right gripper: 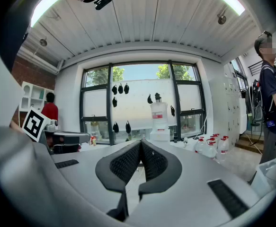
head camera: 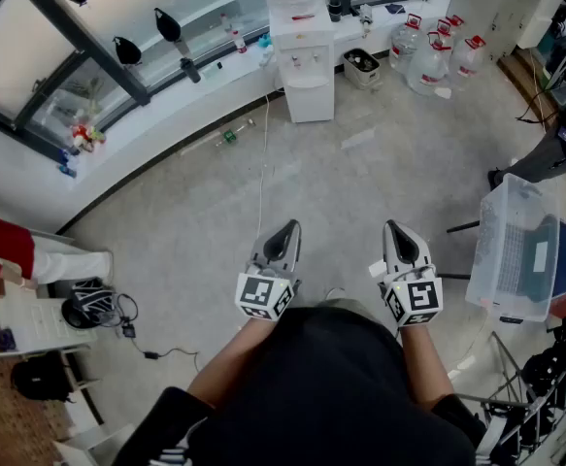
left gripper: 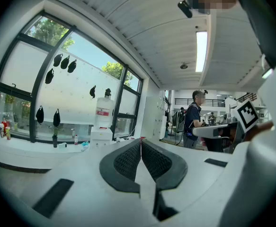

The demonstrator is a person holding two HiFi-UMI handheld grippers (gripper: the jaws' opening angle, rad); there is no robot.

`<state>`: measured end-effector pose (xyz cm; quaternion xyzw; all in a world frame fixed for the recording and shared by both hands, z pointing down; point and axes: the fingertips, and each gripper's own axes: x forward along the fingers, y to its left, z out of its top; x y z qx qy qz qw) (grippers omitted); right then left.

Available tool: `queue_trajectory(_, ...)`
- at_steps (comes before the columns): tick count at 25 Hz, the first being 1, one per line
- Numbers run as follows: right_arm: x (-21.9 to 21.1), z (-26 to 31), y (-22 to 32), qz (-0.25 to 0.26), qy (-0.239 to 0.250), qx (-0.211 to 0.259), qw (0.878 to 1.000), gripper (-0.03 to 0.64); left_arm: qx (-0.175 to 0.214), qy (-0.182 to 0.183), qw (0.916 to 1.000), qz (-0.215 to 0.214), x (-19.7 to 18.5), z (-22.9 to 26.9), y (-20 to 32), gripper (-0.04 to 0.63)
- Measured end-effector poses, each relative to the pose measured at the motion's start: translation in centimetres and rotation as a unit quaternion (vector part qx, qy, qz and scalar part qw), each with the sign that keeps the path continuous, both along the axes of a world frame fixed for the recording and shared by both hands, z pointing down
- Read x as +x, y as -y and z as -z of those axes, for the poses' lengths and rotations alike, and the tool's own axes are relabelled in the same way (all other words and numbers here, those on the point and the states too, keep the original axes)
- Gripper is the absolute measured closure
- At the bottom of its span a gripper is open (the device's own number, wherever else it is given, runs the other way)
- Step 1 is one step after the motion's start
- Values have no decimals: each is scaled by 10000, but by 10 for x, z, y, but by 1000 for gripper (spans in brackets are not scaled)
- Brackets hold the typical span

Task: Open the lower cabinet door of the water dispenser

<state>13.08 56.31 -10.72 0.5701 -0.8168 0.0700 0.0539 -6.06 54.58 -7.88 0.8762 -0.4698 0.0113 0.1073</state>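
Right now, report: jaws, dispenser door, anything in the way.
Left gripper and right gripper jaws shut, both empty. Dispenser across the floor, lower door looks shut, untouched. Cord and bottle on the floor left of the path.

Bright daylight thru windows (right gripper: 138, 108), ceiling lamp (left gripper: 201, 44) on; fisheye edges, dark corners.

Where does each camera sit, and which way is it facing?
Head view: on the person's head, looking steeply down at the floor and water dispenser; shows torso, forearms, left gripper and right gripper.
Left gripper view: rides the left gripper, looks along its shut jaws toward the windows; the right gripper's marker cube at right.
Right gripper view: rides the right gripper, along its shut jaws; the left gripper's marker cube at left.
Shared: both gripper views face the water dispenser.
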Motion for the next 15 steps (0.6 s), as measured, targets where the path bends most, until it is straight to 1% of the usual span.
queue_trajectory(5, 13, 0, 2, -91, 115, 65, 9999, 620, -18, -68, 10000, 38, 9, 0, 3, 589)
queue_trajectory(8, 21, -3, 4, -181, 192, -26, 9996, 620, -5, -91, 9999, 69, 12, 1, 4, 589)
queue_trajectory(12, 28, -5, 3, -112, 556, -90, 9984, 618, -20, -87, 10000, 39, 18, -3, 3, 589)
queue_trajectory(15, 30, -3, 0, -75, 608, -54, 9981, 618, 0, -118, 9999, -1, 21, -2, 0, 589)
